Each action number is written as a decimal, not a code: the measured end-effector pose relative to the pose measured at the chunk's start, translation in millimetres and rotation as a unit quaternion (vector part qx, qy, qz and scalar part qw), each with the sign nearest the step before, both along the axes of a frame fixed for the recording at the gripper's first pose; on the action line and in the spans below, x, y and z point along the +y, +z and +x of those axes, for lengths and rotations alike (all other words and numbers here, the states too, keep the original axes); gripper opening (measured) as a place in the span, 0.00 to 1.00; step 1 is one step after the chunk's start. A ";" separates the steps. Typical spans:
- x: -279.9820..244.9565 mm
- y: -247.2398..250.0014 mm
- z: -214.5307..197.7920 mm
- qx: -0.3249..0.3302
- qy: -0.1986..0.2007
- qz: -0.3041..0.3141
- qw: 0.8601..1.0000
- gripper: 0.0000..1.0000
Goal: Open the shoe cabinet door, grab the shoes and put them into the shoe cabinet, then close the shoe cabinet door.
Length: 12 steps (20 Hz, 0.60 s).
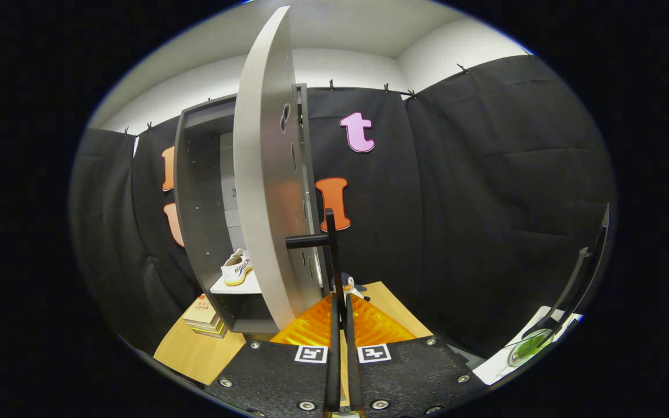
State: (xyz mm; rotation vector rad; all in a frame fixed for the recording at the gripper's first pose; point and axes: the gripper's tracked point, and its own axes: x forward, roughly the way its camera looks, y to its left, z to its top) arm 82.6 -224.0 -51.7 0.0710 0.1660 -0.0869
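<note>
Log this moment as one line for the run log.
stage: closing door | gripper: fingers shut on door handle | cabinet door: partly open | shoe: on cabinet shelf

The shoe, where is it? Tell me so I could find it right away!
Look for the tall grey cabinet standing on the wooden table, its door swung open with the gripper shut on the handle. On the white shelf low inside sits the shoe. It is white with a yellowish sole, unlike the stacked books below.
</note>
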 end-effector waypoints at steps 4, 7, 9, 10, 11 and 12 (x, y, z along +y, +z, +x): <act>-0.6 -0.2 -0.1 0.003 0.007 -0.002 1.000 0.05; -4.0 -1.9 -3.9 0.006 0.003 -0.004 1.000 0.06; -7.4 -3.3 -11.5 0.012 -0.007 -0.010 1.000 0.06; -9.1 -1.2 -15.4 0.010 -0.010 -0.011 1.000 0.06; -6.7 2.1 -19.8 0.009 -0.006 -0.005 1.000 0.06; -7.3 5.3 -23.9 0.006 -0.006 -0.002 1.000 0.06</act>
